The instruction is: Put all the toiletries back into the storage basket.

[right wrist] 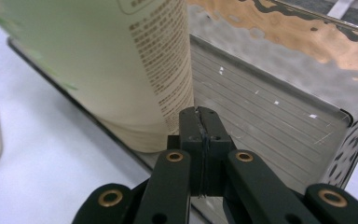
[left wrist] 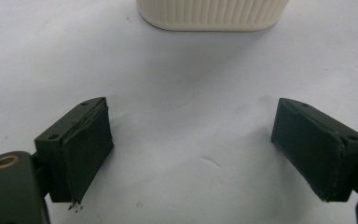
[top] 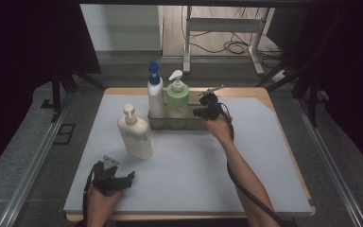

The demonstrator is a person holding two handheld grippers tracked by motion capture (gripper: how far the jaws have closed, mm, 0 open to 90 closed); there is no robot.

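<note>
Right gripper: jaws pressed together at the clear tray's near wall beside the green pump bottle; label print illegible. Left gripper: jaws wide apart, facing the cream pump bottle.

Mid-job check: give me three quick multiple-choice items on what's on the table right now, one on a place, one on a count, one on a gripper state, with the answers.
1. Where does the cream pump bottle stand?
A. in the clear tray
B. on the white mat, outside the tray
C. between the left gripper's jaws

2. How many bottles stand in the clear tray?
A. one
B. two
C. three

3. How do the left gripper's jaws stand?
A. wide apart, nothing between them
B. pressed together
C. closed on a bottle

Answers: 1 B, it stands on the white mat left of the tray. 2 B, the blue-capped bottle and the green bottle. 3 A, bare mat shows between them.
</note>
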